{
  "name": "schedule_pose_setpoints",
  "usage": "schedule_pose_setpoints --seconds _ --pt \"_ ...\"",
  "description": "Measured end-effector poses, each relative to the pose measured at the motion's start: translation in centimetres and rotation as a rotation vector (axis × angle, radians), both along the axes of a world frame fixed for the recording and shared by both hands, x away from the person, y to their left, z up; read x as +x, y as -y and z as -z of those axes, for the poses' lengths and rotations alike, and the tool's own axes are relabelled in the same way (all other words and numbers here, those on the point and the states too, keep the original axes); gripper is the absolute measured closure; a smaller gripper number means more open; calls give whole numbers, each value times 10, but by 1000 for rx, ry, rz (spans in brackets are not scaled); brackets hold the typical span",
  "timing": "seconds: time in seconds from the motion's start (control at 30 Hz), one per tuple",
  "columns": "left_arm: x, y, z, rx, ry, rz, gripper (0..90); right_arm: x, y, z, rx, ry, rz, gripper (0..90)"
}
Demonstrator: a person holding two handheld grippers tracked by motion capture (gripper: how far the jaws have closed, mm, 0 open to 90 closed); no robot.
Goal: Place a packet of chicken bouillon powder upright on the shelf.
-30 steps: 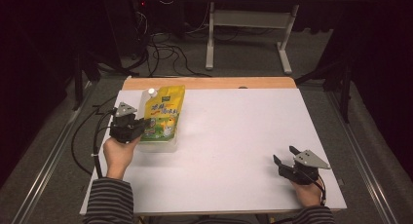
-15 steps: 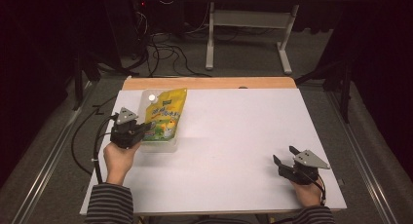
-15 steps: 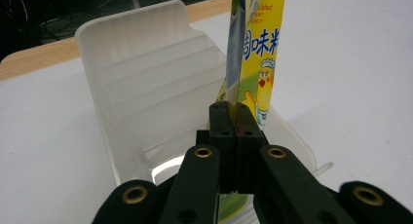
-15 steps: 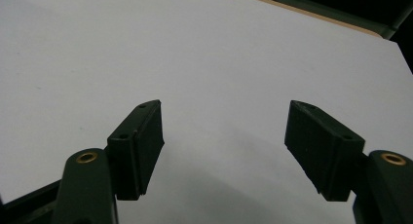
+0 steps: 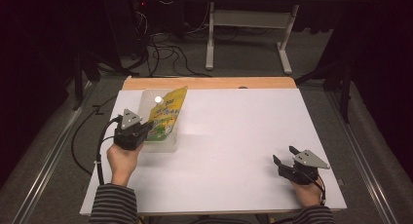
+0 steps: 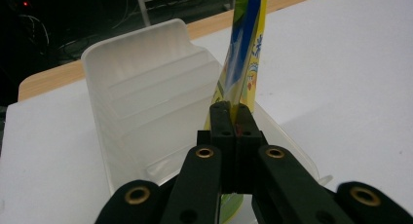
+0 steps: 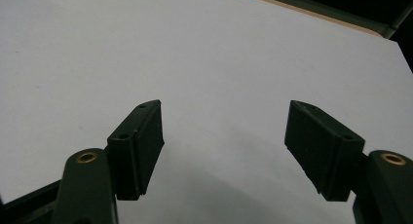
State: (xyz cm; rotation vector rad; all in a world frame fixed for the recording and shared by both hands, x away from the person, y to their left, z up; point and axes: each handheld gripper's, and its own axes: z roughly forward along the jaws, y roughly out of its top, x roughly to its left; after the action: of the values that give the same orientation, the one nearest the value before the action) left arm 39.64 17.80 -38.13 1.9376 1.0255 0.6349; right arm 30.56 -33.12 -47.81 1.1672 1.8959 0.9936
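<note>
Pouch point(image 5: 168, 116), yellow and green with blue print, stands tilted over a clear plastic tray point(image 5: 147, 100) at the far left of the white tabletop point(image 5: 234, 136). The left gripper point(image 5: 141, 132) has its jaws pressed together on the pouch's near edge; they have just been closing, with the pouch between them. In the left gripper view the two black jaws meet with no gap, and the thin edge of the pouch point(image 6: 245, 48) rises straight up from between them, leaning over the right side of the tray point(image 6: 146, 87). The tray is translucent, with stepped ridges along its inner wall and a raised tab at its far end. The left hand point(image 5: 122, 160) comes in from the bottom, in a striped sleeve point(image 5: 111, 204).

The right gripper point(image 5: 284, 156) rests near the front right corner of the tabletop, well apart from the pouch and tray. Its jaws stand wide open with nothing between them; the right gripper view shows bare tabletop point(image 7: 214, 63) in the gap. A wooden strip point(image 5: 209, 83) runs along the far edge of the tabletop. A black cable point(image 5: 85, 136) trails from the left gripper off the left side.
</note>
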Motion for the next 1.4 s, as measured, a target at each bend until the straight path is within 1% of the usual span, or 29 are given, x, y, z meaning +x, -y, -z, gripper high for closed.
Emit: schedule_pose_setpoints --seconds 0.03,0.07,0.13,0.17,0.2,0.27,0.3,0.47,0.5,0.53,0.57,0.6,0.73,0.8,0.83,0.87,0.97,1.0,1.03,1.07,1.1,1.13,1.17,1.2,1.23,1.33,1.37,1.4 --pt "0 1 0 -1 5 2 900 0 0 0 -1 0 0 309" --pt "0 4 1 -3 19 10 900 0 0 0 -1 0 0 309" --pt "0 5 1 0 23 17 900 0 0 0 -1 -1 -1 309" --pt "-1 7 3 12 30 15 900 0 0 0 -2 0 -1 309" --pt "-1 7 3 12 30 15 900 0 0 0 -2 0 -1 309" --pt "-1 3 5 -2 24 15 900 0 0 0 -1 0 -2 309" --pt "-1 2 5 1 23 14 900 0 0 0 -2 0 -2 309" --pt "-2 -4 9 -6 4 13 898 0 0 0 2 0 0 309" --pt "-3 -7 10 -8 -7 5 895 0 0 0 2 -1 0 309" --pt "-3 -7 10 -8 -7 5 889 0 0 0 3 -2 1 309" --pt "-3 -10 12 -4 -25 3 883 0 0 0 -2 1 -3 309" --pt "-3 -10 12 -4 -25 3 877 0 0 0 -2 1 -3 309" --pt "-4 -16 18 -22 -58 -4 872 0 0 0 -2 0 -2 309" --pt "-5 -16 21 -23 -61 -8 873 0 -1 0 -3 -1 -2 309" --pt "-6 -18 24 -23 -70 -10 874 0 -1 0 -4 -1 -2 309" --pt "-7 -18 25 -34 -70 -13 872 0 -1 0 -5 -2 -3 309" --pt "-8 -20 27 -37 -77 -14 857 0 -1 0 -5 -3 -2 309" --pt "-9 -20 30 -43 -80 -20 812 0 -1 0 -6 -5 -1 309" --pt "-9 -21 31 -38 -81 -23 792 0 -1 0 -9 -4 -2 309" --pt "-9 -21 31 -38 -81 -23 782 0 -1 0 -10 -5 -2 309" --pt "-10 -23 33 -53 -85 -33 771 0 -1 0 -8 -6 -3 309" --pt "-10 -23 33 -53 -85 -33 758 0 -1 0 -8 -6 -3 309" --pt "-12 -25 33 -71 -76 -35 741 0 -1 0 -8 -4 -4 309" --pt "-12 -25 33 -71 -76 -35 724 0 -1 0 -8 -4 -4 309" --pt "-14 -25 32 -71 -65 -36 716 0 -1 0 -8 -6 -2 309" --pt "-16 -25 32 -67 -60 -42 676 0 -1 0 -6 -8 0 309" --pt "-17 -27 32 -75 -57 -56 649 0 -1 0 -6 -9 -1 309" --pt "-17 -27 32 -75 -57 -56 642 0 -1 0 -6 -9 -1 309"
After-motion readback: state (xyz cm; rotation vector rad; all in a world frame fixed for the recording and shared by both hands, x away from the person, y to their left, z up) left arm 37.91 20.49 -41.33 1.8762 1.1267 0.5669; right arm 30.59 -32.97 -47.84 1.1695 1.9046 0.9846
